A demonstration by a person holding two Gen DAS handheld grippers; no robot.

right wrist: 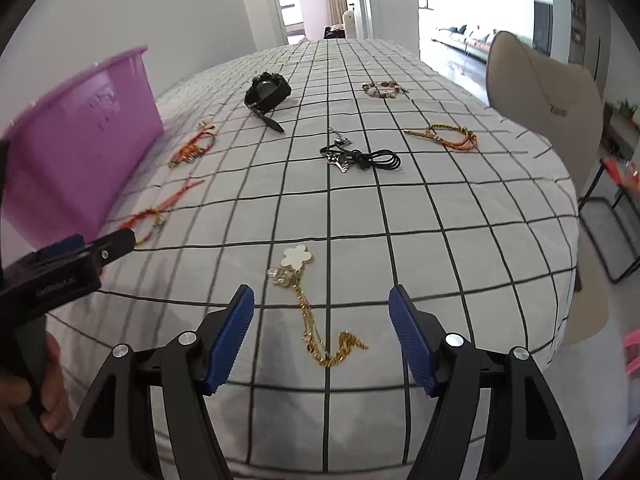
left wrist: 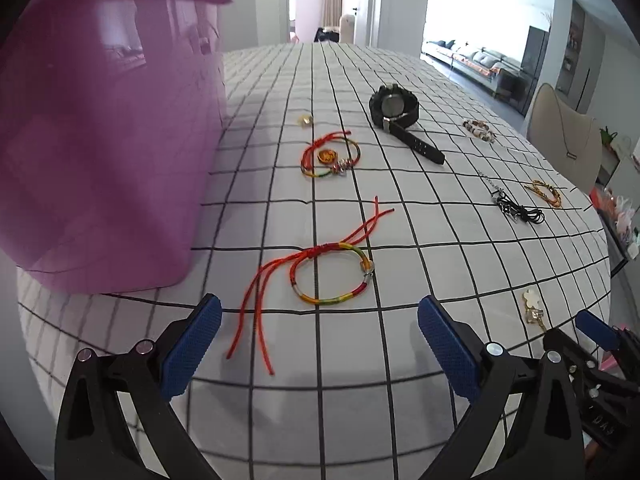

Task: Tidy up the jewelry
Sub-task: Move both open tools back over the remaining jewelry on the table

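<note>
Left hand-held gripper (left wrist: 318,344): jaws wide, nothing between them, poised over the near edge of the desk (left wrist: 440,248), which wears a grid-checked cloth. Just ahead of it lies a multicolour cord bracelet (left wrist: 332,276) with long red tails. A pink tub (left wrist: 100,152) stands at the desk's left edge; its near wall is blurred and its inside is hidden.

Right hand-held gripper (right wrist: 322,328): jaws wide, empty, straddling a gold chain (right wrist: 320,332) with a white flower charm (right wrist: 297,258) near the front edge.

Further back: second cord bracelet (left wrist: 330,156), black watch (left wrist: 396,108), black cord bundle (right wrist: 366,158), braided orange bracelet (right wrist: 448,136), beaded bracelet (right wrist: 382,90). A small gold item (left wrist: 305,121) beside the tub is too small to identify.
</note>
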